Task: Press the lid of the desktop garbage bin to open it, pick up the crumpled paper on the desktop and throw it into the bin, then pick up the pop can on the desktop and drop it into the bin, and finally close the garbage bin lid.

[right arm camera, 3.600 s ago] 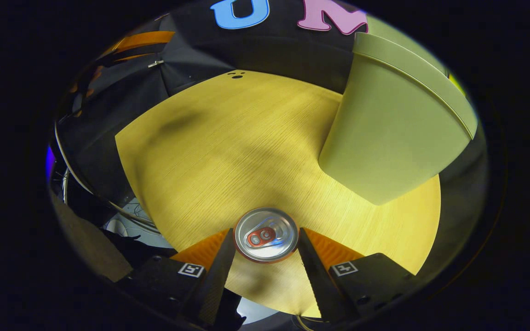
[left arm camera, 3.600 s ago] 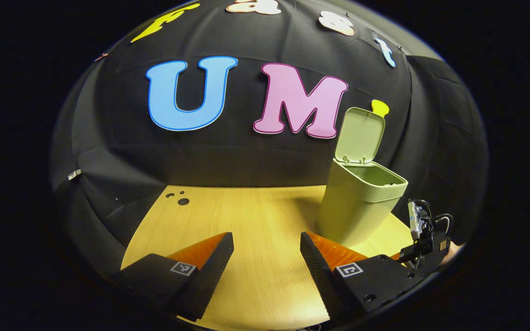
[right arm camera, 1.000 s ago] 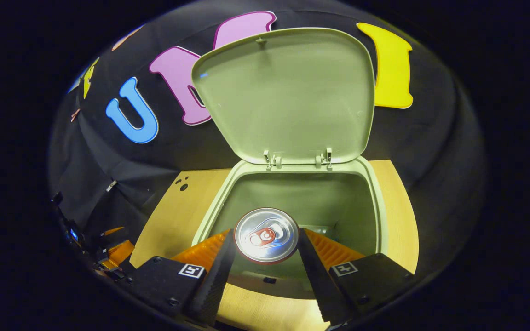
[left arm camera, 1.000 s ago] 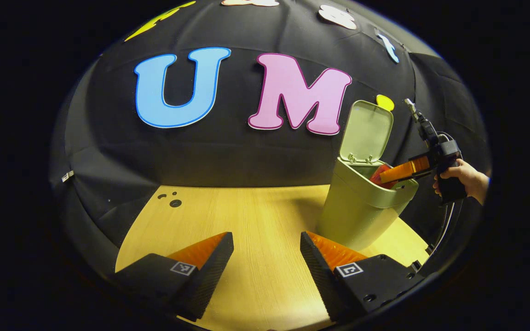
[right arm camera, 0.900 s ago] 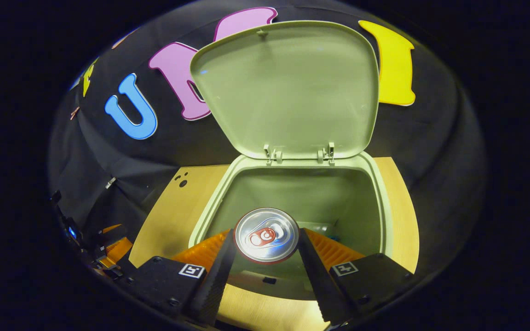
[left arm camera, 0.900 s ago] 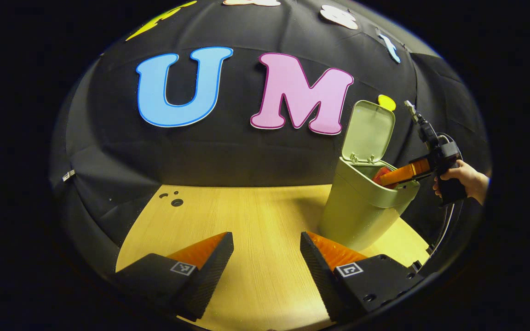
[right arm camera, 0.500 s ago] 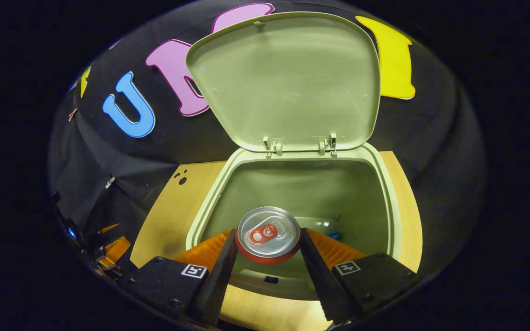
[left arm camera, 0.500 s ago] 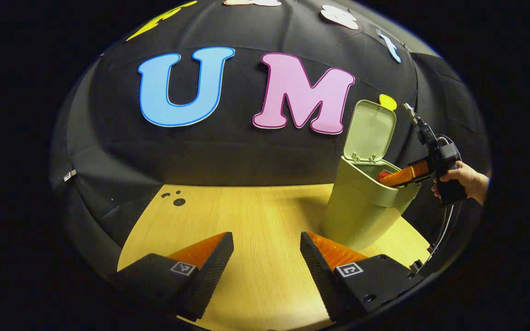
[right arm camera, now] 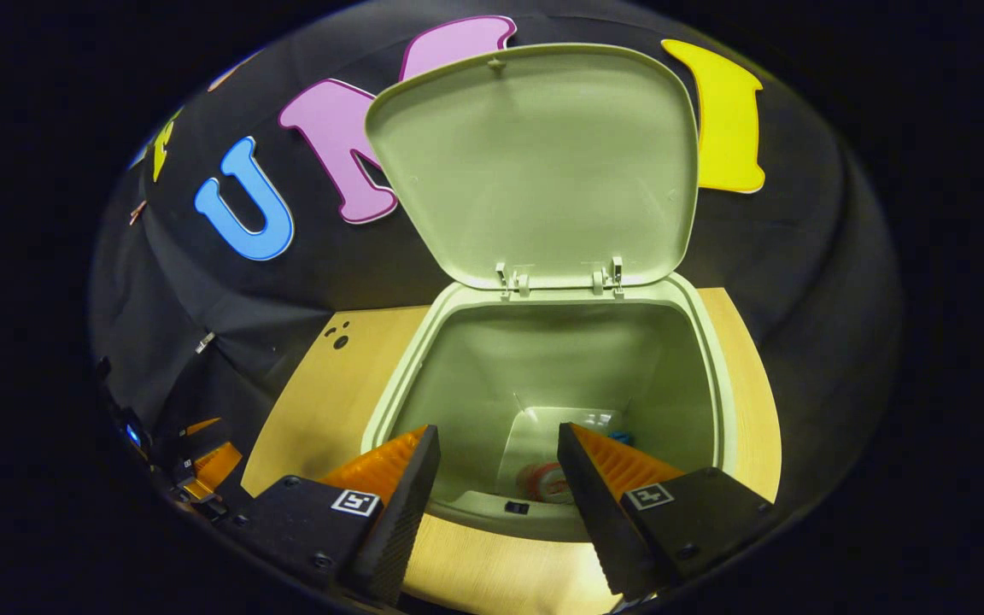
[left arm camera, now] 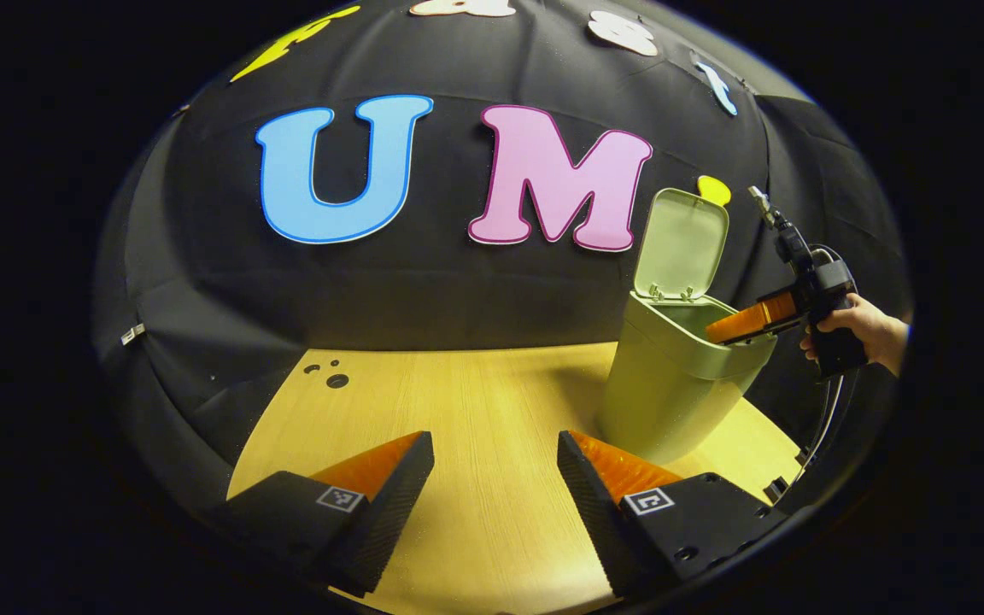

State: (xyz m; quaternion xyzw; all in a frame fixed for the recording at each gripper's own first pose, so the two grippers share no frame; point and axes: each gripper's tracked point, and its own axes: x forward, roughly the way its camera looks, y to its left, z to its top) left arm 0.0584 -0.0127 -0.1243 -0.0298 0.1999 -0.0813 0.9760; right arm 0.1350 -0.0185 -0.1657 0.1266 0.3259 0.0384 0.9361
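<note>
Bin lid is standing up, and the right gripper's spread, empty fingers are hanging inside the rim, risking bumping it.

The bin stands on the surface, lid raised at its far edge; the can lies inside.

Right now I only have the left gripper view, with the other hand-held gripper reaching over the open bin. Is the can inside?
Observer: Yes. In the right gripper view the can lies at the bottom of the bin.
Operator: Is that hand-held gripper holding anything?
Observer: No. The right hand-held gripper is open above the bin's near rim, with nothing between its fingers.
</note>
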